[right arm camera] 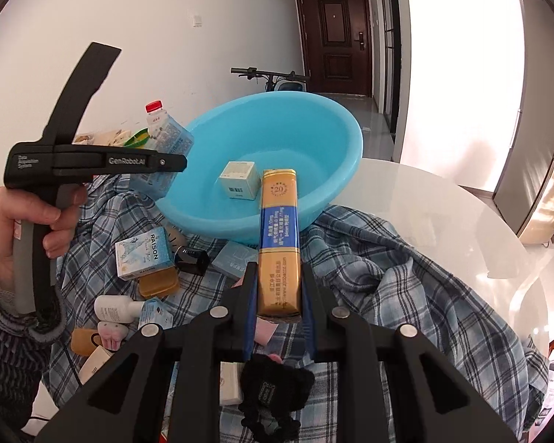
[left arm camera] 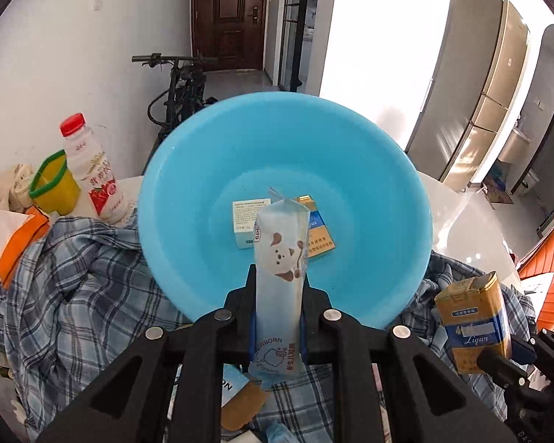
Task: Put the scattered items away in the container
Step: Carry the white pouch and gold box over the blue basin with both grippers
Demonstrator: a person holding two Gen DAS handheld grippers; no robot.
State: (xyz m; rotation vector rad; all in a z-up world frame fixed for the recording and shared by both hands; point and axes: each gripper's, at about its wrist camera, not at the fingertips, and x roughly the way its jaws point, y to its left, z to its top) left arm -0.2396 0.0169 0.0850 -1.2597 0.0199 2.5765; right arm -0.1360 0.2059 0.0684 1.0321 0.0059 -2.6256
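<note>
- Far left on the table: red-capped drink bottle (left arm camera: 92,170) upright beside a yellow cup with a green rim (left arm camera: 53,184), both well outside the basin.
- Left gripper (left arm camera: 277,284) clenched on a pale blue wipes pouch (left arm camera: 280,262); jaws nearly together, pads pressing both long edges.
- Pouch long axis in line with the fingers, free sealed end pointing away toward the middle of the blue basin (left arm camera: 188,170), printed end back near the gripper body.
- Pouch raised over the near rim of the basin, clear of the plaid cloth (left arm camera: 81,269) below.
- Inside the basin, on its floor: a small white box (left arm camera: 244,221) and a blue-and-gold box (left arm camera: 319,236), touching each other, partly hidden behind the pouch.
- Right gripper (right arm camera: 279,295) clamped on a gold-and-blue cigarette carton (right arm camera: 280,236); jaws nearly closed, pads on its two long sides.
- Carton long axis along the fingers, far end pointing at the basin and overlapping its near rim in the right wrist view, near end between the pads.
- In the left wrist view, same carton at the right edge, standing tilted just outside the basin.
- Loose on the cloth left of the right gripper: a RAISON box (right arm camera: 144,253), a small white bottle (right arm camera: 116,308), other small packets.
- Basin on the cloth on a white round table (right arm camera: 443,214).
</note>
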